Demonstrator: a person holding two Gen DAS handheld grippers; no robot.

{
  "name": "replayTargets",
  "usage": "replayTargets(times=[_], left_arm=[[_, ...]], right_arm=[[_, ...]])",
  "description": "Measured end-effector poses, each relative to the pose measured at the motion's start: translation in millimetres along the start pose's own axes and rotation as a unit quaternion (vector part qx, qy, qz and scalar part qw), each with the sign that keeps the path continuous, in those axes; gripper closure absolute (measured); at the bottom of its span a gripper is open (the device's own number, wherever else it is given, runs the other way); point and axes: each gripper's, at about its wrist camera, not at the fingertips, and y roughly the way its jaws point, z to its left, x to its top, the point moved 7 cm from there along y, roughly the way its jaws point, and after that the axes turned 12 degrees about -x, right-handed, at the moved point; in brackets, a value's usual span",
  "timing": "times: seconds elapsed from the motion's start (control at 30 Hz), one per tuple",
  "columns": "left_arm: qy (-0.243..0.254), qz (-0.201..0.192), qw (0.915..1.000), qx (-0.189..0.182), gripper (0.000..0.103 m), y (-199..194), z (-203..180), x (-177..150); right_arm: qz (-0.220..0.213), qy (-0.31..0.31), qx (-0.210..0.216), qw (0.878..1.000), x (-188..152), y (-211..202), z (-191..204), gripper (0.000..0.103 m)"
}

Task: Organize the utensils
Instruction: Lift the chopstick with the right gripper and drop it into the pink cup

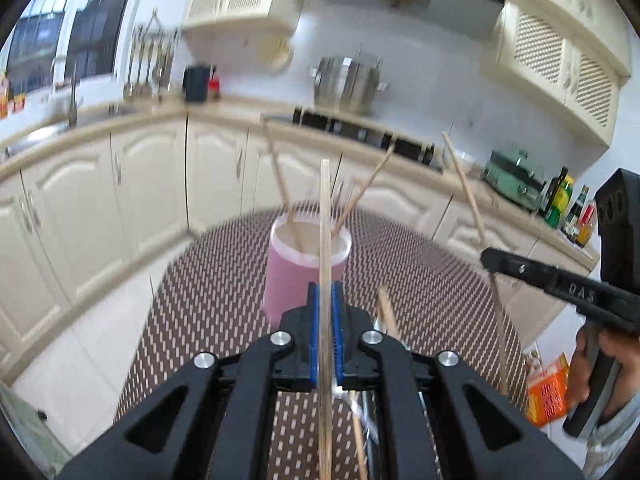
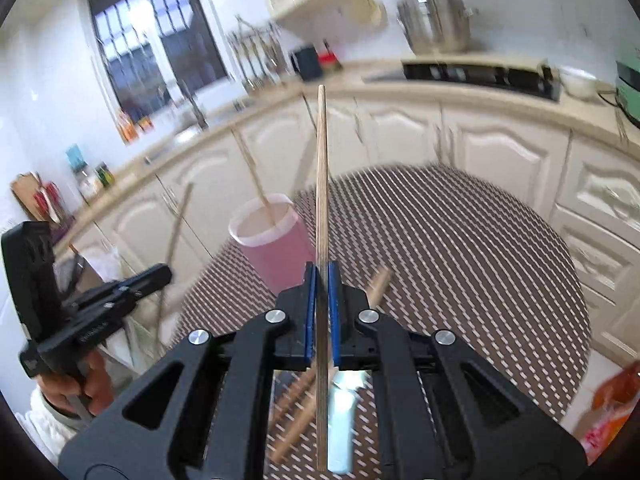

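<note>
A pink cup (image 1: 288, 280) with a white rim stands on the patterned table mat (image 1: 208, 304), straight ahead of both grippers, with wooden chopsticks (image 1: 280, 176) leaning out of it. My left gripper (image 1: 325, 292) is shut on a wooden chopstick (image 1: 325, 208) that points up in front of the cup. My right gripper (image 2: 321, 270) is shut on another chopstick (image 2: 321, 176), with the cup (image 2: 272, 240) just left of it. Each gripper shows in the other's view: the right gripper (image 1: 490, 258) at the right, the left gripper (image 2: 164, 272) at the left.
More utensils lie on the mat below the grippers: a wooden handle (image 2: 378, 284) and a pale blue piece (image 2: 340, 412). Cream cabinets (image 1: 152, 184) and a counter ring the round table. A steel pot (image 1: 348, 80) sits on the stove. An orange packet (image 1: 548, 392) lies at the right.
</note>
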Motion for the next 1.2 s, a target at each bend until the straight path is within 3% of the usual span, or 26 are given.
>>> replayTargets(times=[0.2,0.53,0.73,0.9,1.2], left_arm=[[0.016,-0.054,0.9983,-0.017,0.097,11,-17,48],[0.028,-0.138,0.9900,-0.008,0.097,36,-15,105],[0.040,-0.200,0.9791,-0.001,0.097,49,-6,124],[0.031,-0.221,0.9748,0.008,0.097,60,4,128],[0.015,-0.283,0.9590,0.001,0.097,54,14,142]], right_arm=[[-0.063,0.007,0.034,0.997,13,-15,36,0.096],[-0.143,0.054,0.049,0.987,50,15,60,0.096],[-0.174,0.065,0.043,0.982,65,30,61,0.096],[-0.199,0.080,0.034,0.976,73,42,57,0.096],[-0.198,0.089,0.038,0.975,70,65,53,0.096]])
